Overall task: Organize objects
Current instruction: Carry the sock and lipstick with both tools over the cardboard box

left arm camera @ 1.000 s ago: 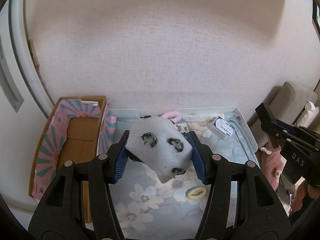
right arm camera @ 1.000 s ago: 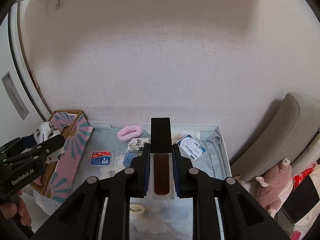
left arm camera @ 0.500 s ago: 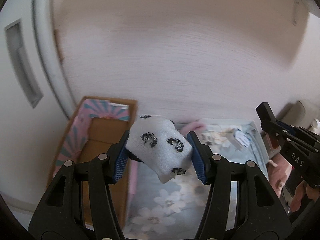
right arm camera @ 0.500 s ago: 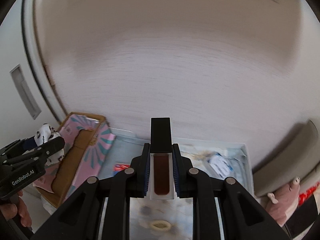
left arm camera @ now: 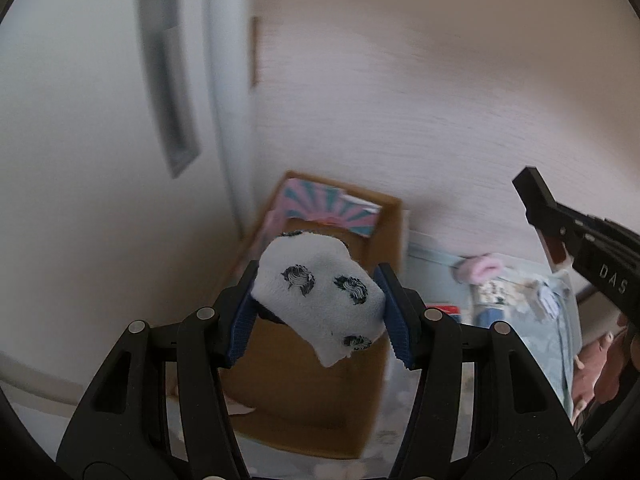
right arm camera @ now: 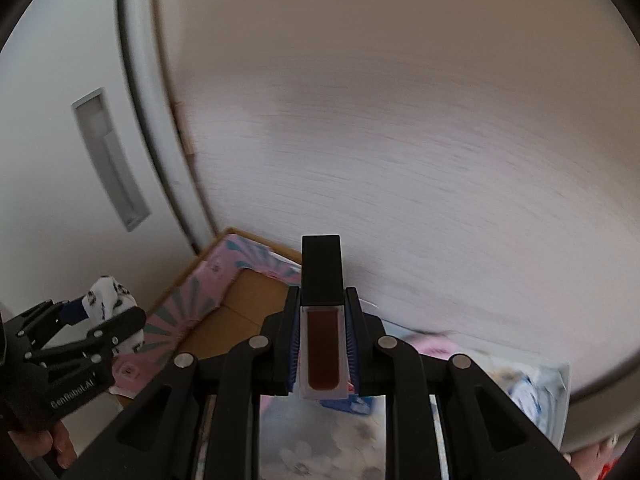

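Note:
My left gripper is shut on a white sock with black prints and holds it in the air over an open cardboard box with pink and teal flaps. My right gripper is shut on a lip gloss tube with brown-red fill and a black cap, held above the box's right edge. The left gripper with the sock shows at the left of the right wrist view; the right gripper shows at the right of the left wrist view.
A white tray with a floral blue cloth lies right of the box, holding a pink fuzzy scrunchie, a small red and blue pack and other small items. A wall stands behind, a white door at left. Pink plush toys lie at far right.
Both grippers have swung left, from over the floral tray to over the cardboard box. Each still holds its object.

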The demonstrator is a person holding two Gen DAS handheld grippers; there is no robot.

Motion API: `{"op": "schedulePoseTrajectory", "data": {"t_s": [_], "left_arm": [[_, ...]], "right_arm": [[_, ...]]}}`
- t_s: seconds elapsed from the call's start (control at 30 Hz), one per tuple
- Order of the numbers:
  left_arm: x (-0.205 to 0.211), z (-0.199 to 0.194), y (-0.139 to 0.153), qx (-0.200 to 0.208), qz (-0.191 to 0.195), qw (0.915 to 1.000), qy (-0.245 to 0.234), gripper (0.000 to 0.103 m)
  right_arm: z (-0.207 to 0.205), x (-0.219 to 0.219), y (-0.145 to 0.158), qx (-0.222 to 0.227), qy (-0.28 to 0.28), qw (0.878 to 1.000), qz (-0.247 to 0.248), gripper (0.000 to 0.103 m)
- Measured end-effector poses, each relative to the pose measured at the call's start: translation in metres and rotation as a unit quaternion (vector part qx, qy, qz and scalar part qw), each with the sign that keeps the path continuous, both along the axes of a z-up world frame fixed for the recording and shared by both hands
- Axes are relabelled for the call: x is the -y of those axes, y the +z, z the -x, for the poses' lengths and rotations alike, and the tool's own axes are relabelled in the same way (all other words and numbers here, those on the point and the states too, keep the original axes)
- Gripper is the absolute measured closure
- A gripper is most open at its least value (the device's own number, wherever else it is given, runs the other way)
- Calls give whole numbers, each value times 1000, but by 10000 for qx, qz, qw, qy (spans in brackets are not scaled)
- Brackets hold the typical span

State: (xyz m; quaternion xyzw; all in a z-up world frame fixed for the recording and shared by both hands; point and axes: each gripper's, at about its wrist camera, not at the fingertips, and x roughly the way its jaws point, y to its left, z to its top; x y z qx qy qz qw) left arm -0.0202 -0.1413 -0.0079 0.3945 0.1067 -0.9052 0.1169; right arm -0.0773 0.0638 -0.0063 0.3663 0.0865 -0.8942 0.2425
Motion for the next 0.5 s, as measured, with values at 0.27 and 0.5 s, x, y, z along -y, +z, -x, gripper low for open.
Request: {"op": "schedulePoseTrajectory", "data": {"t_s": [0.27, 0.5], "left_arm": [[24, -6, -15, 233, -72, 9990, 379, 50], [27, -4, -50, 658, -209, 9969, 366, 50]], "right_arm": [[34, 61, -11, 294, 696, 9971, -70, 85], [62, 99, -32, 552, 987, 9933, -234, 85]]}}
